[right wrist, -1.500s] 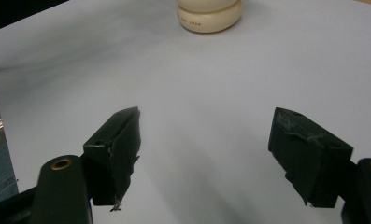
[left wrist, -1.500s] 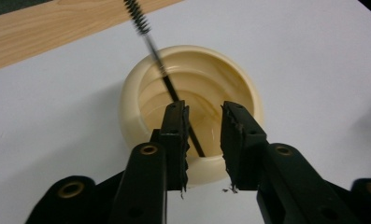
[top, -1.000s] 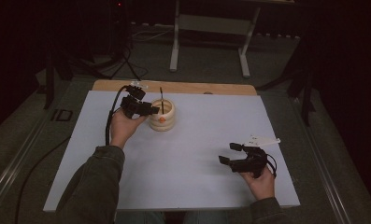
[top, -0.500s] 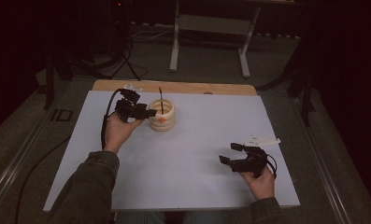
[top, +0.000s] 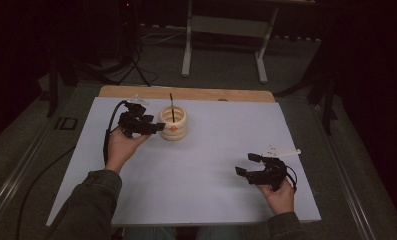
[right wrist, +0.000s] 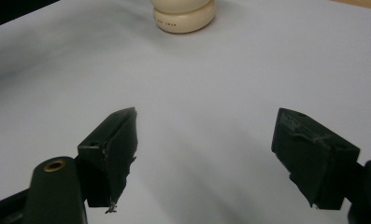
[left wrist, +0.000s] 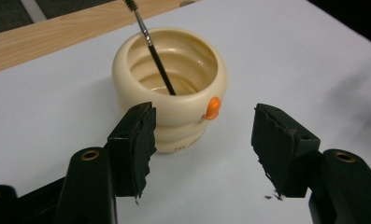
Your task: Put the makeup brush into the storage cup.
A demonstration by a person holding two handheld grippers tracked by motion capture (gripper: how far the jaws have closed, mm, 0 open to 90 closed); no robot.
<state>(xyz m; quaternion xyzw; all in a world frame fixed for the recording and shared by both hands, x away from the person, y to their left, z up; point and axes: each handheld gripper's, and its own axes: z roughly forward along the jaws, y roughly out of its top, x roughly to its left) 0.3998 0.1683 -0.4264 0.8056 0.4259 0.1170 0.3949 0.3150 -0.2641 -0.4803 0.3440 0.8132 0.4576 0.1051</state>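
Observation:
A cream ribbed pot [top: 173, 122] with an orange dot stands on the white board's far left part. A thin black brush [top: 172, 107] leans inside it. My left gripper [top: 158, 127] sits just left of the pot, pointing at it. In the left gripper view the pot [left wrist: 174, 112] and the brush [left wrist: 157, 60] lie just beyond the jaws of my left gripper [left wrist: 205, 119], which have just been opening, with nothing gripped. My right gripper [top: 247, 165] rests open near the board's front right. In the right gripper view my right gripper [right wrist: 206, 126] holds nothing, and the pot [right wrist: 183, 16] is far ahead.
The white board [top: 211, 150] covers the table, with a wooden strip [top: 186, 93] along its far edge. Beyond it, a metal stand's legs [top: 188, 50] rest on the floor. Cables trail on the floor at the far left [top: 131, 70].
My left gripper has pulled back leftward from the pot and its jaws stand wider. The pot, the brush and my right gripper have stayed in place.

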